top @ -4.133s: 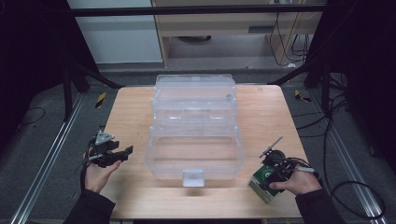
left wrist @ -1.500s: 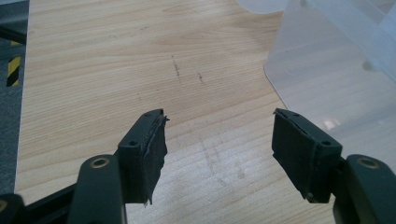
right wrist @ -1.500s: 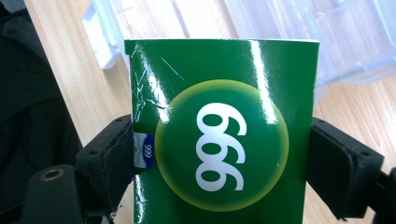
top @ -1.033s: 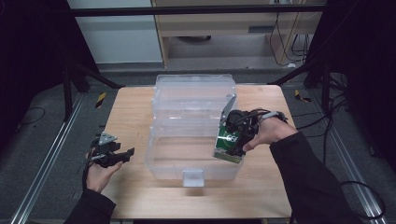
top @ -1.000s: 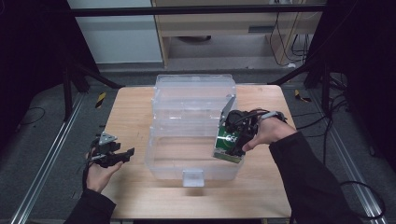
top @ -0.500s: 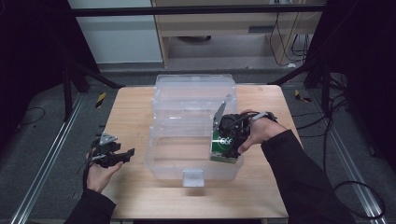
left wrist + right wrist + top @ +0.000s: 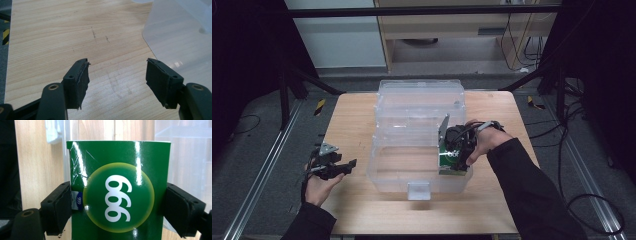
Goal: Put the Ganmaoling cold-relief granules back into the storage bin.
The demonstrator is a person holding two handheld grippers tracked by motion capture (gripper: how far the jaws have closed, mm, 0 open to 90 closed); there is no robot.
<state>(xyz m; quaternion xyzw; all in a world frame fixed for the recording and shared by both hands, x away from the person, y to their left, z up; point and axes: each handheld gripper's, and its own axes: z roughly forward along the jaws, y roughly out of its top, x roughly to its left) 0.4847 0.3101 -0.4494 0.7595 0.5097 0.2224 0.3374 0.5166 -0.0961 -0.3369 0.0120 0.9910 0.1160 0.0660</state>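
A clear plastic storage bin stands open in the middle of the wooden table, its lid folded back behind it. My right gripper hangs over the bin's right part, shut on a green box printed with "999". In the right gripper view the green box sits squeezed between both black pads. My left gripper rests open at the table's left side, apart from the bin. In the left gripper view its fingertips stand wide apart over bare wood, with the bin wall at the right.
The bin has a white latch at its front. The table's front edge lies close to the person's sleeves. Metal frame rails and cables run along the floor on both sides.
The right gripper carried the green box from the table's front right corner up over the bin, then moved slightly left and down. The left gripper has stayed still.
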